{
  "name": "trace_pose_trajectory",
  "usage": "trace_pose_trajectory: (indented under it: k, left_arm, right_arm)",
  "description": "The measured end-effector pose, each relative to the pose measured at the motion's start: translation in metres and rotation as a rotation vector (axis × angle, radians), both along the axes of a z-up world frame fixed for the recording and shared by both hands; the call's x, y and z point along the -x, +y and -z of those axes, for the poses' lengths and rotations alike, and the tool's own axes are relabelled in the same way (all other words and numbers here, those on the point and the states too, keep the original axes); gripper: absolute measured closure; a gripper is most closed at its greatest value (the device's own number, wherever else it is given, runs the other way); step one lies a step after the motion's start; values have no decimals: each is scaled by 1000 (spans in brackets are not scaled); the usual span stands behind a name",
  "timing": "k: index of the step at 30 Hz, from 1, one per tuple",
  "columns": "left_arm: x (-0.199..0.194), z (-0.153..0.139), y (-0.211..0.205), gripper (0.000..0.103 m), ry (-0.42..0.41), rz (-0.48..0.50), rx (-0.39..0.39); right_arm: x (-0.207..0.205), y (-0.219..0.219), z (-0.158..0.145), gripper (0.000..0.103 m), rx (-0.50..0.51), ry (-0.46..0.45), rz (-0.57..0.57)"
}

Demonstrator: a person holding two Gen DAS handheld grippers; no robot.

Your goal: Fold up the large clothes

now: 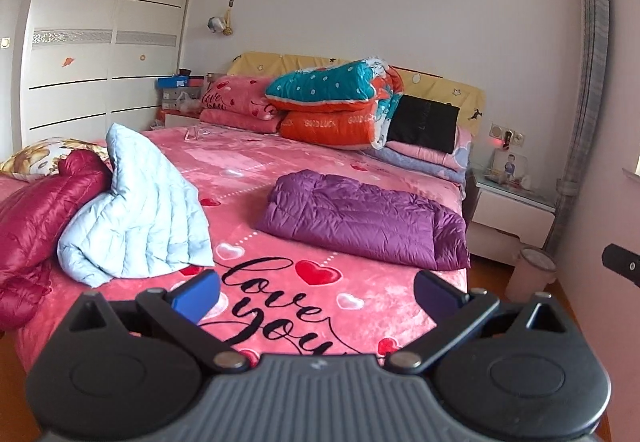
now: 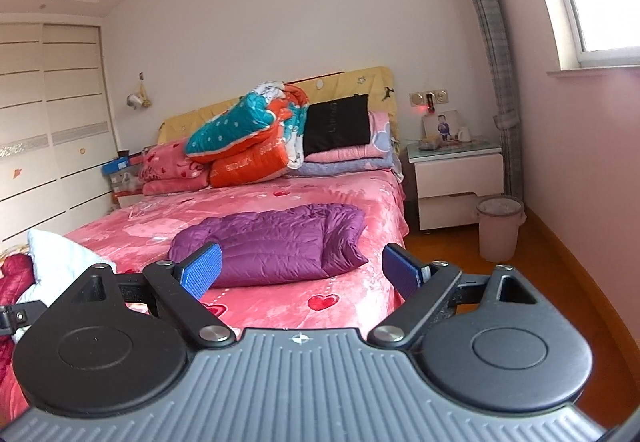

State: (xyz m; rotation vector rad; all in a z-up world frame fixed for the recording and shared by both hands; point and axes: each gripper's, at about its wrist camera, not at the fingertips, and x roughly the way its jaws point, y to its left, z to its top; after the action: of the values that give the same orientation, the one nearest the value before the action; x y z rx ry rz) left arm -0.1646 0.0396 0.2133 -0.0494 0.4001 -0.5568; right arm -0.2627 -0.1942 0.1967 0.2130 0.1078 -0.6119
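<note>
A purple down jacket [image 1: 360, 217] [image 2: 276, 246] lies folded into a neat block on the pink bed [image 1: 280, 169], near its right side. On the bed's left a light blue quilted jacket [image 1: 140, 209] [image 2: 56, 258] is heaped up unfolded, leaning on a crumpled dark red down jacket [image 1: 36, 209] [image 2: 14, 278]. My left gripper [image 1: 316, 296] hovers open over the foot of the bed, holding nothing. My right gripper [image 2: 300, 274] also stands open and empty, in front of the purple jacket and apart from it.
Folded quilts and pillows [image 1: 340, 101] are stacked against the headboard. A white nightstand [image 2: 456, 177] and a pink waste bin [image 2: 500, 230] stand right of the bed on the wooden floor. A white wardrobe [image 1: 100, 33] fills the left wall.
</note>
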Motion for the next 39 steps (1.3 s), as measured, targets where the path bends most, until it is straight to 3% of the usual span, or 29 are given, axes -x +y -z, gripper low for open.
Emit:
trace_pose_trajectory:
  k: [14,27,39]
  left_arm:
    - [8,13,-11,1,-28,-5,-72]
    - [14,34,-28,1,-41,-5,-148]
    - [17,40,-32,1,-29,18,-128]
  right_arm:
    - [-10,-12,19,0,47,61,-5]
    - [-17,-30,38,0,18,100,4]
    - [-20,-31,42,0,11,112,-9]
